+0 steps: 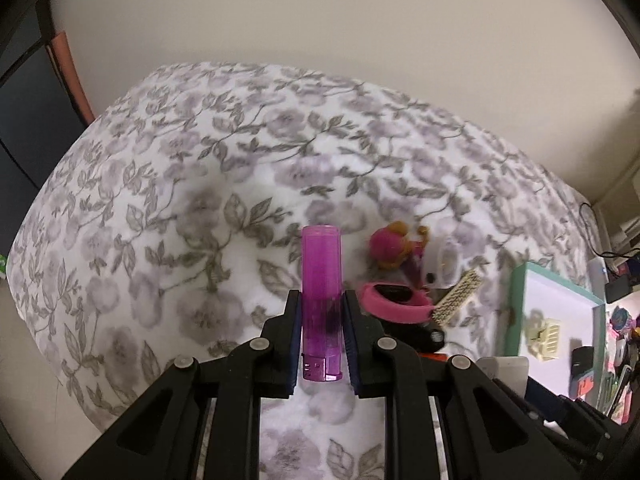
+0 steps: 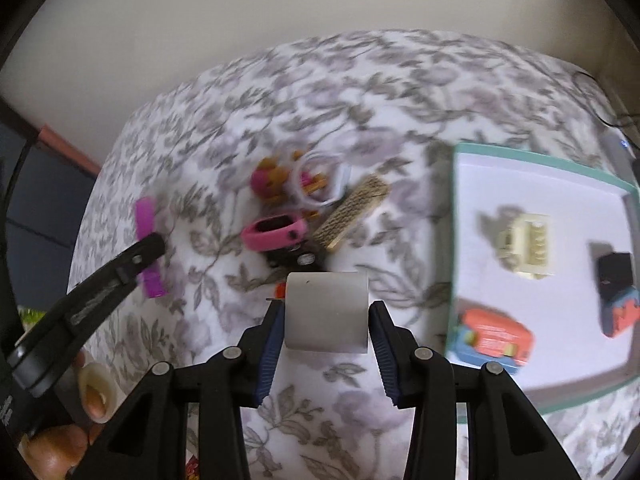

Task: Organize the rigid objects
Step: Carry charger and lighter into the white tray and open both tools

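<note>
Left hand-held gripper [image 1: 322,332] clamps purple tube [image 1: 321,300] upright, lifted above floral bed [image 1: 160,200]. Right hand-held gripper [image 2: 327,334] grips white block [image 2: 327,312] above bed, beside teal tray [image 2: 456,240]. Toy pile [image 2: 288,208] between tube and tray.

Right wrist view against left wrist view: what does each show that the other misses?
Only the right wrist view shows the orange-and-blue item in the tray and the white block fully, clamped in the right gripper. Only the left shows the purple tube head-on in the shut left gripper. Both share the tray, pink case, and cream toy.
</note>
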{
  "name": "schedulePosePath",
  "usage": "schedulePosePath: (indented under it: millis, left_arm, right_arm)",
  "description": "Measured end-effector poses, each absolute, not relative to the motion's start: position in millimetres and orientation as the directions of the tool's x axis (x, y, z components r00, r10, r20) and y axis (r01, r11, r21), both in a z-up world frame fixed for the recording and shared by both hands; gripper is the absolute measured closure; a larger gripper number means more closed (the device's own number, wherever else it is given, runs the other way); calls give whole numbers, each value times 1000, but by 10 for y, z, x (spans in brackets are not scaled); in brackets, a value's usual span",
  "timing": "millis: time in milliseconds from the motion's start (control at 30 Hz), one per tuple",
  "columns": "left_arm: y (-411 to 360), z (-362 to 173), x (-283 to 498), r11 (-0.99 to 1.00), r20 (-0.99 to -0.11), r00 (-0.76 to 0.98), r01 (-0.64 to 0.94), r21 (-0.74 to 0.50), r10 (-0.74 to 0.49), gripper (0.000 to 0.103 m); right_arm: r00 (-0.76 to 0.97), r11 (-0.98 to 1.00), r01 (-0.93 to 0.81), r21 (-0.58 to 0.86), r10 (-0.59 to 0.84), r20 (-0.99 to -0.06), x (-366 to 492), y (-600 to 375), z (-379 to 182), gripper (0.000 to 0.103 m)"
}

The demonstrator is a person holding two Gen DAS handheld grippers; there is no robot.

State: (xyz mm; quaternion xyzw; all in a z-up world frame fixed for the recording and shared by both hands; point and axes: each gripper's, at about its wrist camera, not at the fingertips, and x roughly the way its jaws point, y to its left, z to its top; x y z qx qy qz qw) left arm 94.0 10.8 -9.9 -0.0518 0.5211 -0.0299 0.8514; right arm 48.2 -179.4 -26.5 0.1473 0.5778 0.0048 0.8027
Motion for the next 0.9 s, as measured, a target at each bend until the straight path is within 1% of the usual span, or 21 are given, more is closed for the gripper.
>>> schedulePosePath:
  millis: [167, 233, 333, 600, 767, 900]
  left_arm:
    - [-163, -46, 869, 988, -877, 455, 59, -142, -153, 83]
    - [-281, -31, 832, 985, -876, 452, 87, -146, -170, 83]
    - [-521, -21, 776, 980, -877, 442, 135, -146, -192, 83]
    - [-1321, -90, 532, 945, -891, 383, 302, -127, -242, 83]
    - [-1786, -205, 357, 911, -908, 326, 394, -124, -264, 83]
    - [-2060, -281, 252, 890, -917, 287, 436, -134, -279, 83]
  right_arm:
    - [323, 946, 255, 201, 112, -940, 417, -2187, -264, 58]
    - [312, 942, 299, 152, 54, -948, 386, -2336, -308, 58]
    - [283, 922, 366, 123, 16, -959, 285, -2607, -381, 58]
    - [239, 840, 530, 119, -13, -971, -70, -3337, -474, 58]
    - [237, 805, 578, 133, -11, -971, -207, -3654, -483, 58]
    - [242, 795, 591, 133, -18, -970, -295, -3801, -463, 57]
